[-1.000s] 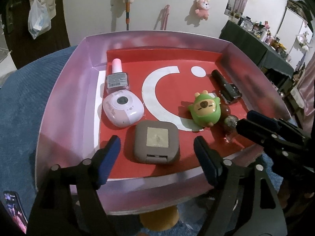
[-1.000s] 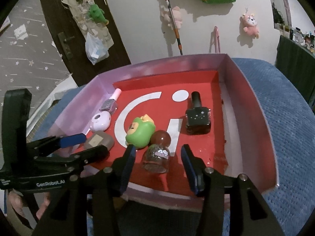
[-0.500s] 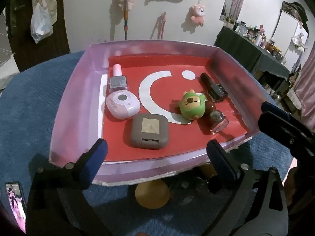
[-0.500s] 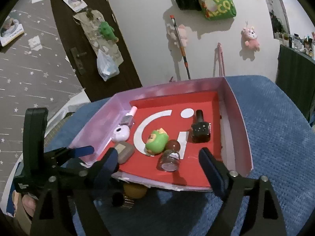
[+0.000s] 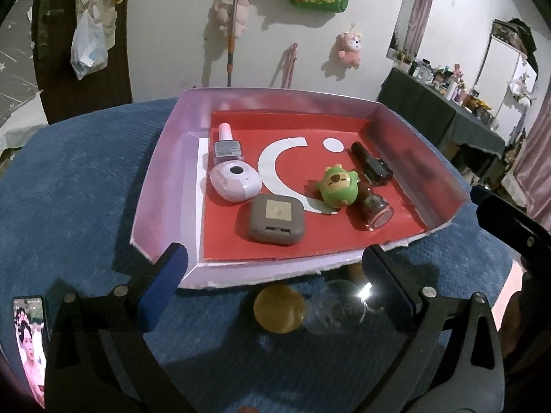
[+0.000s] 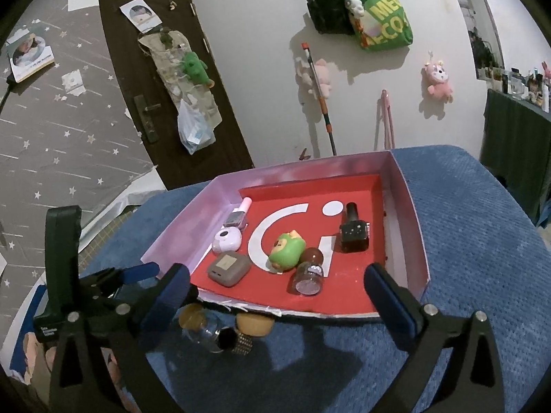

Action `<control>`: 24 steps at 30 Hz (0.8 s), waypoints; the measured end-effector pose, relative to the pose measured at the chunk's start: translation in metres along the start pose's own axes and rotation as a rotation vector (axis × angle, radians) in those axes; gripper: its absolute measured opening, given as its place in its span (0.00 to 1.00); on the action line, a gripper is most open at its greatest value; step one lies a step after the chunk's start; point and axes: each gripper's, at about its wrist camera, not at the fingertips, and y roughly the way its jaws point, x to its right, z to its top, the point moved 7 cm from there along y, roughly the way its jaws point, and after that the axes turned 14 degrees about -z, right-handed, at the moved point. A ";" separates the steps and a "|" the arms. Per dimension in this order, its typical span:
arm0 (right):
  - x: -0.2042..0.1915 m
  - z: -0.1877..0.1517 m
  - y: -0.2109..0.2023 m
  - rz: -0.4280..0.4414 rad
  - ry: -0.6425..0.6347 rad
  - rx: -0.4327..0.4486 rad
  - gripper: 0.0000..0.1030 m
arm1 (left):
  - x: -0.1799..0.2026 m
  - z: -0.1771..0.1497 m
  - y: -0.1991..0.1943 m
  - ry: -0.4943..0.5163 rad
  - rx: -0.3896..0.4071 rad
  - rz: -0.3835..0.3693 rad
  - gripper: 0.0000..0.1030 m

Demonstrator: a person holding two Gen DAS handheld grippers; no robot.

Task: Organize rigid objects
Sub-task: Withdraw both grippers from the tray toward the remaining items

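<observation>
A pink-walled box with a red floor [image 5: 162, 175] [image 6: 415, 241] sits on the blue cloth. In it lie a brown square case [image 5: 276, 219] [image 6: 228, 268], a pink round case [image 5: 235, 182], a pink-capped polish bottle [image 5: 226, 144], a green toy [image 5: 337, 187] [image 6: 287, 251], a brown-capped glass bottle [image 5: 373, 208] [image 6: 309, 273] and a black bottle [image 5: 372, 168] [image 6: 353, 232]. In front of the box lie a clear bottle [image 5: 339, 308] [image 6: 206, 332] and a tan round cap [image 5: 279, 308] [image 6: 255, 323]. My left gripper [image 5: 275, 285] and right gripper [image 6: 279, 296] are both open and empty, in front of the box.
A phone [image 5: 29, 347] lies at the near left on the blue cloth. A dark door [image 6: 165, 103] and a wall with hanging toys and bags stand behind. A dark cluttered table [image 5: 447, 110] is at the right.
Both grippers have pulled back and up from the box and opened wider. The clear bottle and tan cap in front of the box have come into view.
</observation>
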 end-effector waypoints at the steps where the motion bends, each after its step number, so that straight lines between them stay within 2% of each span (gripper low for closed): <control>1: 0.000 -0.001 -0.001 0.001 0.003 0.000 1.00 | 0.000 -0.002 -0.002 0.002 0.002 0.000 1.00; 18: -0.001 -0.037 -0.012 0.002 0.019 -0.031 1.00 | 0.008 -0.036 -0.014 0.018 -0.028 -0.030 1.00; 24: -0.003 -0.051 -0.010 0.004 0.013 -0.055 1.00 | 0.005 -0.048 -0.013 0.012 -0.047 -0.009 1.00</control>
